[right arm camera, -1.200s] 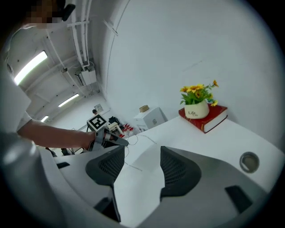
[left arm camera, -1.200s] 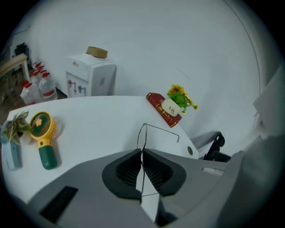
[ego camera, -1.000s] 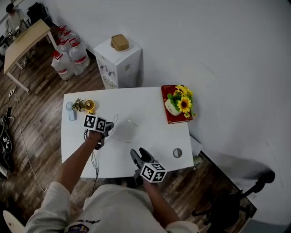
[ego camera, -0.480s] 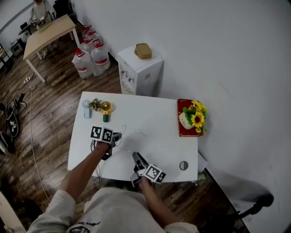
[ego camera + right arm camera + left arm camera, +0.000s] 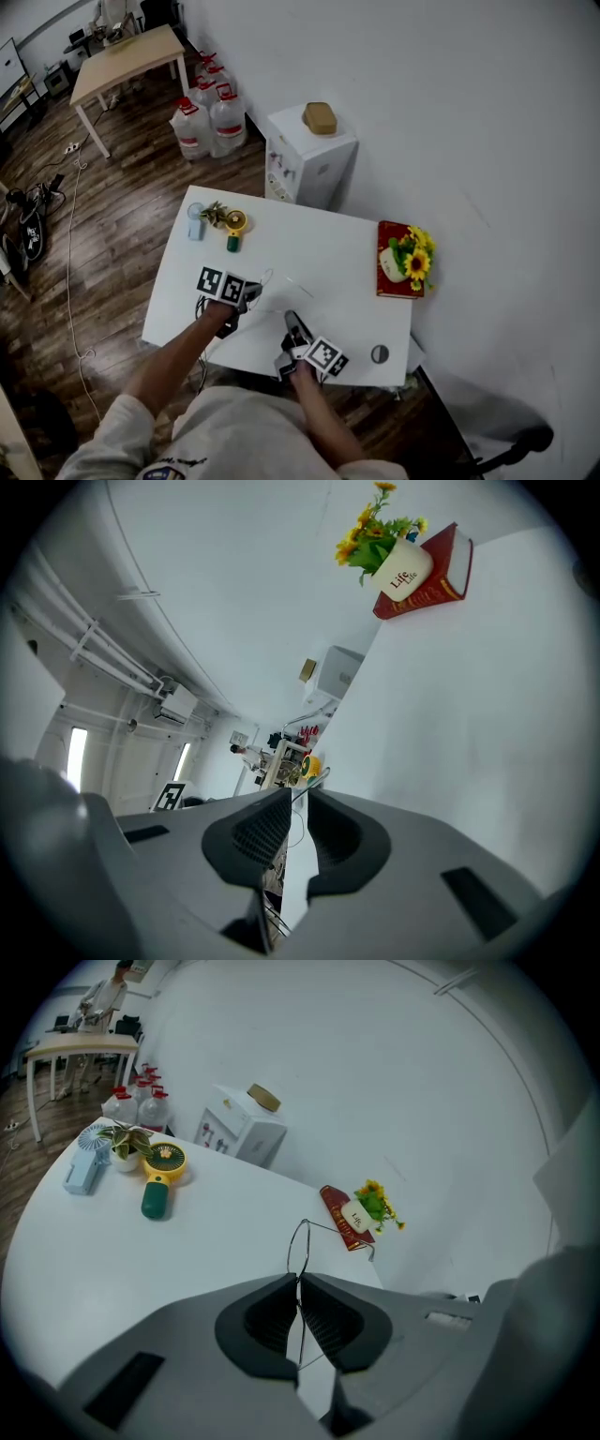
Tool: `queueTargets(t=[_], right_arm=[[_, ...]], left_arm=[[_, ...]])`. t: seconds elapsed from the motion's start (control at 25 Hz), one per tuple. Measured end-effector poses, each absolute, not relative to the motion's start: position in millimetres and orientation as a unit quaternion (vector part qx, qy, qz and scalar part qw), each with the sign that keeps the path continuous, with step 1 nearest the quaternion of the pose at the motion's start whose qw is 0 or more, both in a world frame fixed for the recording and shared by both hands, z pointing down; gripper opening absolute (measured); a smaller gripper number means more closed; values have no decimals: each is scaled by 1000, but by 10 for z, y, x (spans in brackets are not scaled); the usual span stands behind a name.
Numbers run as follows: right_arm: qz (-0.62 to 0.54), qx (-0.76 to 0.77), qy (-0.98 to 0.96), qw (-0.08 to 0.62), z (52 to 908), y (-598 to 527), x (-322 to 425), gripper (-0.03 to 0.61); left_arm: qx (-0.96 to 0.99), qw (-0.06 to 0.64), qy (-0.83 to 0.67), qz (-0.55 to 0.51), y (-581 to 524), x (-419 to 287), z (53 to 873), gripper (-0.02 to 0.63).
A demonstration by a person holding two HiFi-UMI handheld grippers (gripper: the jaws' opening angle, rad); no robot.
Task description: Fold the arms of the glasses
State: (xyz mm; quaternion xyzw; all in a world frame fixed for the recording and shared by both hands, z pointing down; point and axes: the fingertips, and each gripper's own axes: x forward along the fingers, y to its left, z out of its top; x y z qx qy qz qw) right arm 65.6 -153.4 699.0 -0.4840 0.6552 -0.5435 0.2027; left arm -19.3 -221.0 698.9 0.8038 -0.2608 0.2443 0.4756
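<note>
Right jaws closing round wire (glasses (image 5: 297, 1251))

1. Seen from above, the person wears a pale cream top (image 5: 234, 436) with a dark print low on the chest. Its loose sleeve (image 5: 112, 427) ends above the forearm.
2. The left gripper (image 5: 298, 1281) has a smooth mid-grey moulded shell. Its two broad, rounded jaws are lined with black ribbed pads (image 5: 270, 1321), and a dark rectangular slot is cut into one side.
3. The right gripper (image 5: 298, 799) is of the same grey build, with black cross-hatched linings inside its jaws.
4. Each gripper carries a white marker cube (image 5: 221, 284) printed with black square patterns.
</note>
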Motion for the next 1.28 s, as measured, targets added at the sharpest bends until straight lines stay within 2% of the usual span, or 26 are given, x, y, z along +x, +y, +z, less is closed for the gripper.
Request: queueTargets(t=[0.44,1.0,1.28], right_arm=[[-530,-482,668,203,6877,-1739,416,34],[-524,-476,682,183,6850,-1816,207,36],[-500,-477,710,138,6876,-1611,290,126]], left_arm=[[825,438,-227,277,-1929,-135,6970,16],[836,431,-202,274,-1792,-45,6898,15],[832,431,-213,277,-1870,-199,6950,16]])
